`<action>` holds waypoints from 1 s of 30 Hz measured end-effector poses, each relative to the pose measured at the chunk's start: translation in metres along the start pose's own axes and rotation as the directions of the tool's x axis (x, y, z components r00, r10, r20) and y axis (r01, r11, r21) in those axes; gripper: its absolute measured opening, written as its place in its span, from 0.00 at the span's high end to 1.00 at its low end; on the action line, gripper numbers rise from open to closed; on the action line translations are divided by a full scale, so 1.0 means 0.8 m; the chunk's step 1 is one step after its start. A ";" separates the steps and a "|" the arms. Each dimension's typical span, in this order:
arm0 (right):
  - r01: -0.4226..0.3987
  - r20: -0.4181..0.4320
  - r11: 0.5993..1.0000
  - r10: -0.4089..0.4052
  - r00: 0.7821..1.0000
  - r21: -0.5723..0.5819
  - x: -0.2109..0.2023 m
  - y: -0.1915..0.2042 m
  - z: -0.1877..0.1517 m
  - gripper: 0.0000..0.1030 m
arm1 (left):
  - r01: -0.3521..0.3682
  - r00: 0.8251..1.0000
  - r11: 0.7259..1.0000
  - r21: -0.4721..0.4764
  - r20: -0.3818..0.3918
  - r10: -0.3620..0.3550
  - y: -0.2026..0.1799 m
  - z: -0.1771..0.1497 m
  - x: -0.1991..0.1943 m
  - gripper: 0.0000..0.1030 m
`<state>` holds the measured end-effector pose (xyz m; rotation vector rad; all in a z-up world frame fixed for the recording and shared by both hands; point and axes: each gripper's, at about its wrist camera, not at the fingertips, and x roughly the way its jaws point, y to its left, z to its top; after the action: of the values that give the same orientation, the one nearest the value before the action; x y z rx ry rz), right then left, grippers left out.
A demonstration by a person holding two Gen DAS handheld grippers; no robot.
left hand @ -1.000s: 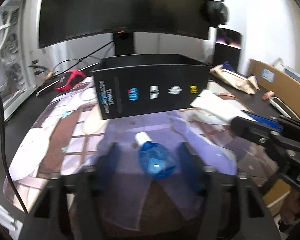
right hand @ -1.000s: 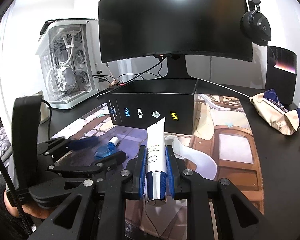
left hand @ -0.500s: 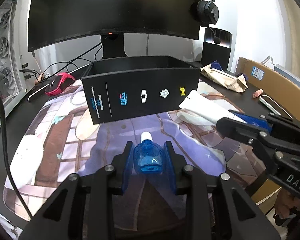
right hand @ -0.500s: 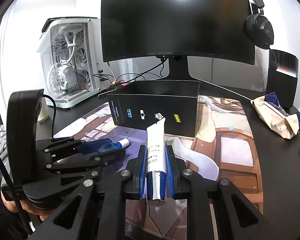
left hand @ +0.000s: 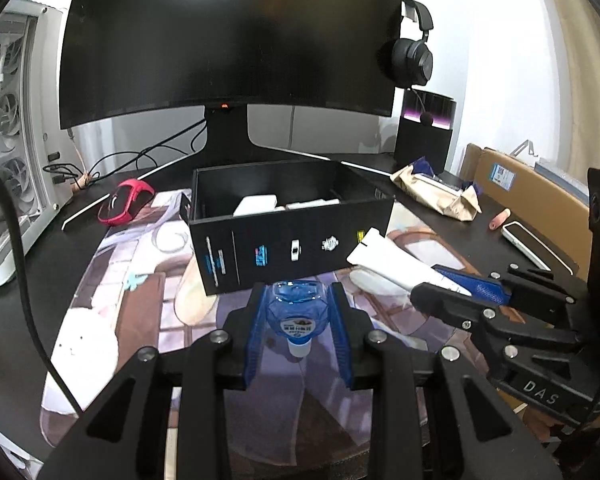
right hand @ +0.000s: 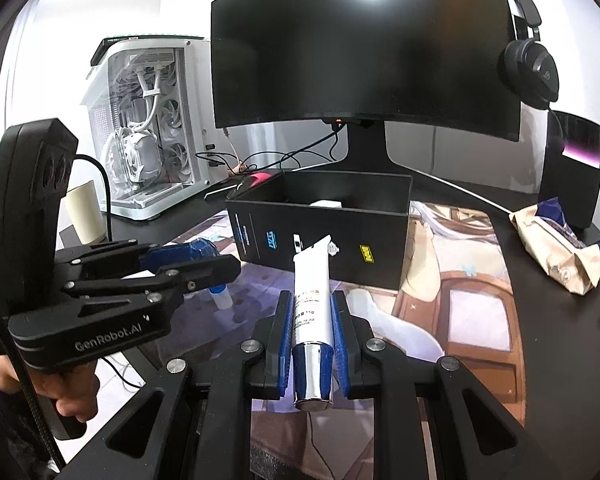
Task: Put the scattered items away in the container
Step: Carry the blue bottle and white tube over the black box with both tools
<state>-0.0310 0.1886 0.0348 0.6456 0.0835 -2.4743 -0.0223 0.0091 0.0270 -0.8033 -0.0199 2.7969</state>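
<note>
My left gripper [left hand: 298, 312] is shut on a small blue bottle [left hand: 296, 312], lifted off the mat with its white cap hanging down. My right gripper [right hand: 311, 312] is shut on a white tube [right hand: 311, 284] with a chrome cap; the tube also shows in the left wrist view [left hand: 396, 266]. The open black box [left hand: 292, 236] stands just ahead of both grippers on the desk mat and holds white items [left hand: 256, 205]. In the right wrist view the box [right hand: 324, 236] is ahead, and the left gripper [right hand: 204, 258] is to its left.
A monitor [left hand: 228, 40] stands behind the box. A red mouse [left hand: 126, 201] lies left of it, a white PC case [right hand: 152, 120] at far left. A crumpled paper bag [left hand: 440, 194], a speaker [left hand: 424, 128], a phone [left hand: 528, 242] and cardboard are at the right.
My left gripper closed on the blue bottle, lifted it off the mat and tipped it cap-down. Both grippers have risen, so the box's inside now shows.
</note>
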 end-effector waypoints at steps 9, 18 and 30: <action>-0.002 0.010 1.000 0.002 1.000 -0.012 0.001 0.002 0.014 0.83 | 0.009 1.000 1.000 0.008 0.021 -0.009 0.007 0.021 -0.003 0.72; -0.047 -0.014 0.999 0.047 0.999 0.003 0.007 -0.001 0.036 0.83 | 0.040 0.999 0.999 0.008 0.017 -0.040 0.016 0.046 -0.004 0.72; -0.087 -0.019 0.995 0.086 0.996 -0.053 0.019 -0.006 0.086 0.83 | 0.060 0.998 0.998 0.008 0.015 -0.060 0.031 0.085 0.009 0.72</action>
<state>-0.0738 0.1714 0.0878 0.6339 0.1250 -2.3757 -0.0695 -0.0098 0.0795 -0.7667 -0.0361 2.7448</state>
